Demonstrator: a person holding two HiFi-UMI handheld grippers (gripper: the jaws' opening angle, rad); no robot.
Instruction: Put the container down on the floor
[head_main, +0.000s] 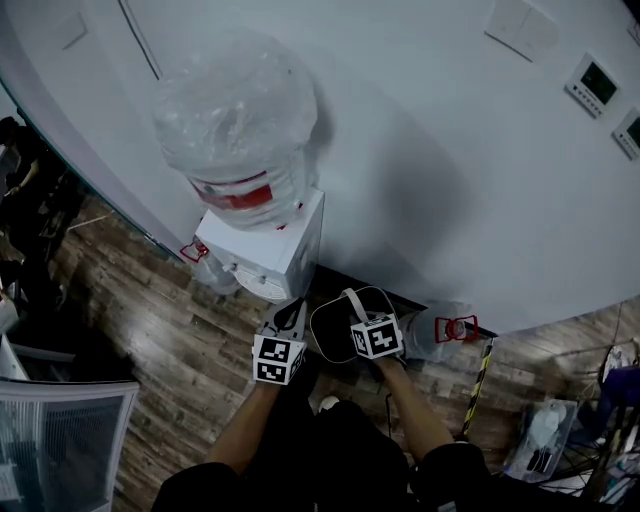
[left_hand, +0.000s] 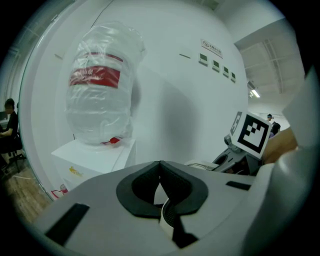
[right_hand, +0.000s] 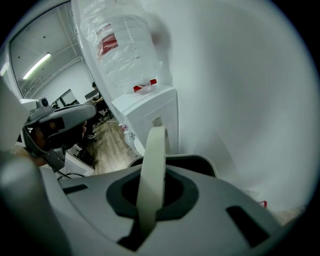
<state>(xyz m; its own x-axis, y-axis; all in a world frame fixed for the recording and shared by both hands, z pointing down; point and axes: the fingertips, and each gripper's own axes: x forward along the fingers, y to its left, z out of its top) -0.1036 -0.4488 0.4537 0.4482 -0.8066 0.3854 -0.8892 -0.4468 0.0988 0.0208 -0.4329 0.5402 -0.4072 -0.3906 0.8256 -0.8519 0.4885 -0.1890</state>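
The container (head_main: 340, 325) is a dark bin with a pale rim (right_hand: 196, 159) and a pale strap handle (right_hand: 152, 165). It hangs above the wood floor, just in front of the water dispenser. My right gripper (head_main: 358, 318) (right_hand: 149, 200) is shut on that handle, which runs up between its jaws. My left gripper (head_main: 290, 320) (left_hand: 160, 170) sits just left of the container with its jaw tips together. I can make out nothing held in it. The right gripper's marker cube (left_hand: 252, 132) shows in the left gripper view.
A white water dispenser (head_main: 268, 245) with a big clear bottle (head_main: 235, 120) stands against the white wall. Clear bottles lie on the floor at its left (head_main: 212, 272) and right (head_main: 445, 332). A yellow-black striped pole (head_main: 478, 385) is at right and a desk (head_main: 55, 430) at lower left.
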